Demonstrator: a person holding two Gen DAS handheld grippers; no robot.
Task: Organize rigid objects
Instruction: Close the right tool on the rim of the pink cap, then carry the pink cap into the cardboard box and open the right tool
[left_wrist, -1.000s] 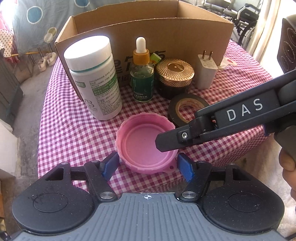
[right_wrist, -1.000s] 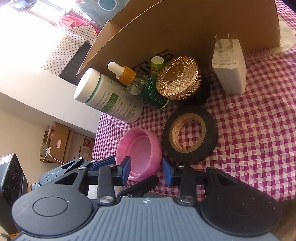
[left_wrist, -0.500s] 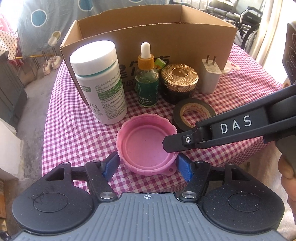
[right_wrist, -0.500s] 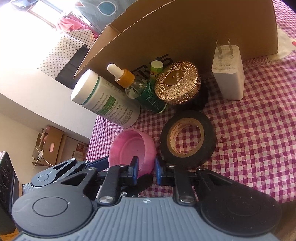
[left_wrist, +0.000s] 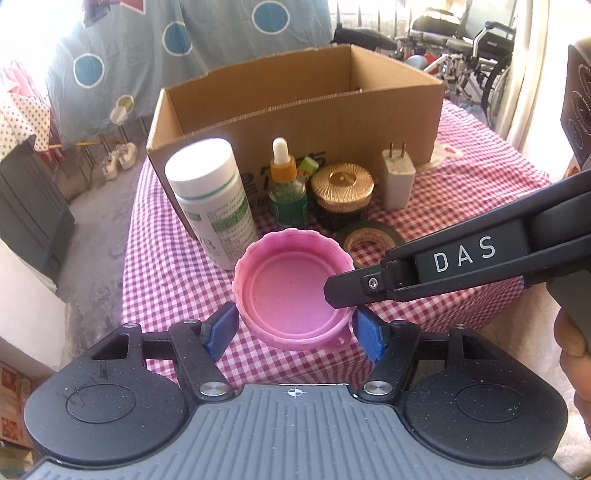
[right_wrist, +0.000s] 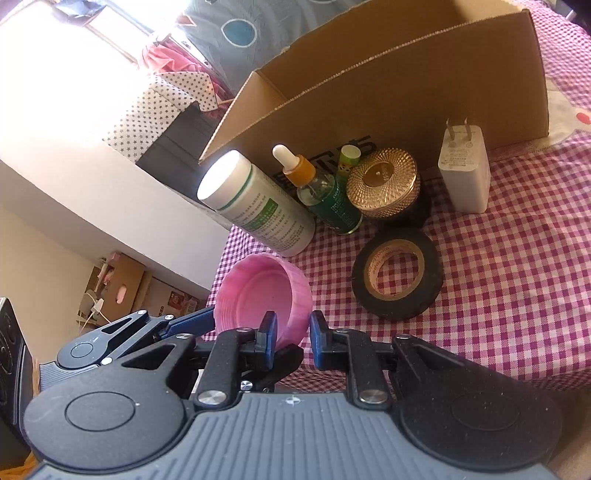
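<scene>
A pink plastic lid (left_wrist: 288, 291), hollow side up, hangs just above the checked tablecloth. My left gripper (left_wrist: 295, 328) spans its full width, with a blue pad against each side. From the right, my right gripper (right_wrist: 293, 338) is shut on the lid's near rim (right_wrist: 295, 314), one finger inside the hollow and one outside. Its black fingers (left_wrist: 351, 291) reach over the lid in the left wrist view. Behind stands an open cardboard box (left_wrist: 295, 110).
In front of the box stand a white bottle (left_wrist: 214, 206), a green dropper bottle (left_wrist: 288, 195), a gold-lidded jar (left_wrist: 341, 195) and a white charger (left_wrist: 397, 177). A black tape roll (right_wrist: 397, 273) lies flat right of the lid. The table edge (left_wrist: 129, 295) drops off at left.
The right gripper's jaws closed onto the lid's rim. Both grippers and the lid rose together, so the box and bottles now look farther away and the box's inside shows.
</scene>
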